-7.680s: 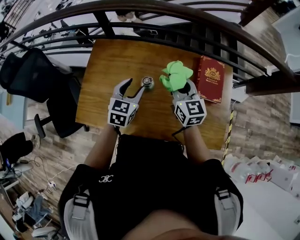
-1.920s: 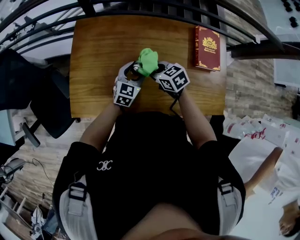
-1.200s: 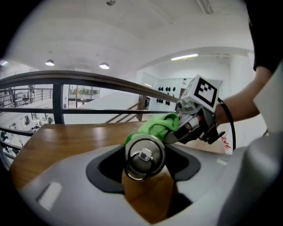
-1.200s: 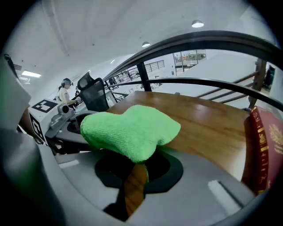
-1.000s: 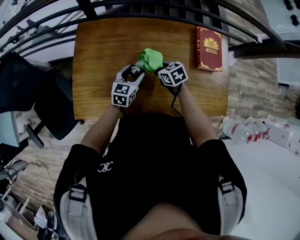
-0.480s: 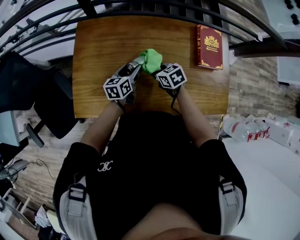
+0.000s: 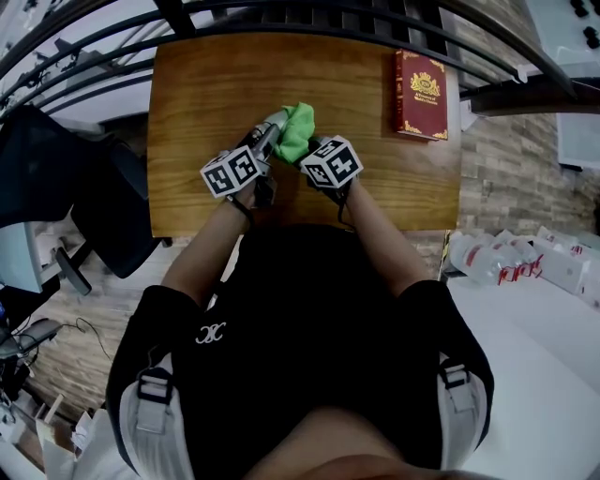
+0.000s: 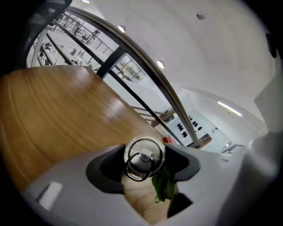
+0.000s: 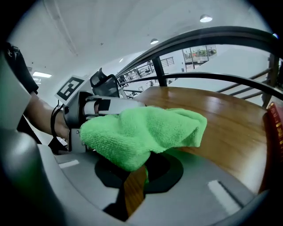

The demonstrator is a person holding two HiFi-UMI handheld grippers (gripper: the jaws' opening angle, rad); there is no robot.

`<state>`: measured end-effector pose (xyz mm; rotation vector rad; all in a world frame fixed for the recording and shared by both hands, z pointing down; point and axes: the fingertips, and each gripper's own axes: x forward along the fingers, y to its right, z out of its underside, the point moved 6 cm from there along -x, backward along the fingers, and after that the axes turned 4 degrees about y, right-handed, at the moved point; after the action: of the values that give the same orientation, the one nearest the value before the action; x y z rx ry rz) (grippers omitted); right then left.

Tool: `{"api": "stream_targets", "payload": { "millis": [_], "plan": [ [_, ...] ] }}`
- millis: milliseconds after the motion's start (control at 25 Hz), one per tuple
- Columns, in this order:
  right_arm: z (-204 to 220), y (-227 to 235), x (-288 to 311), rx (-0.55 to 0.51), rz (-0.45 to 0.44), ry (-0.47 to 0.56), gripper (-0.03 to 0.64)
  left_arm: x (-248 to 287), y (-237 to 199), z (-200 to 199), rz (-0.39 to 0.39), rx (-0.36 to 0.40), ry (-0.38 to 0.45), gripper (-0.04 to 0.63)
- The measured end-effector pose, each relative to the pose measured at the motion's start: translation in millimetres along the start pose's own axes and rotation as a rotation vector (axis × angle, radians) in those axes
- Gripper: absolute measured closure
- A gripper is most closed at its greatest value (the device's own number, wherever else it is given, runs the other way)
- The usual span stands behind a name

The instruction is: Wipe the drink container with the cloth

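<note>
A small metal drink bottle lies tilted above the wooden table, and my left gripper is shut on it. In the left gripper view its ringed cap sits between the two jaws of the left gripper, with a bit of green cloth below it. My right gripper is shut on the green cloth, which rests against the bottle's right side. In the right gripper view the cloth bulges from the right gripper and covers most of the bottle.
A red book lies at the table's far right corner, and its edge shows in the right gripper view. A dark railing runs behind the table. A black office chair stands to the left.
The bottle, once upright on the table beside the open left gripper, is now held tilted. Over the last second the right gripper with the cloth has slid slightly left and nearer along the bottle.
</note>
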<state>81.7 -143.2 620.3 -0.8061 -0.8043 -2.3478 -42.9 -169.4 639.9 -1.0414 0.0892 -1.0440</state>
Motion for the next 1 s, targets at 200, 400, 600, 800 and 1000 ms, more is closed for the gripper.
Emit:
{"api": "stream_targets", "payload": {
  "millis": [200,400,600,800,1000],
  "plan": [
    [9.3,1.5,15.1,0.005,-0.008,-0.034,0.566,0.5,-5.0,-1.3,-0.020,-0.108,0.009,0.284],
    [23.7,6.7,35.2,0.007,-0.006,-0.110,0.566,-0.6,-8.0,-5.4,-0.032,-0.127,0.004,0.284],
    [39.2,13.9,43.3,0.049,0.031,-0.142,0.566,-2.7,-4.5,-2.6,-0.038,-0.111,-0.025,0.284],
    [39.0,34.5,34.3,0.111,0.133,-0.083,0.566,-2.9,-5.0,-7.0,-0.057,-0.052,-0.036,0.284],
    [26.8,61.7,6.8,0.181,0.241,0.045,0.566,2.0,4.5,-13.6,-0.061,0.111,-0.062,0.284]
  ]
}}
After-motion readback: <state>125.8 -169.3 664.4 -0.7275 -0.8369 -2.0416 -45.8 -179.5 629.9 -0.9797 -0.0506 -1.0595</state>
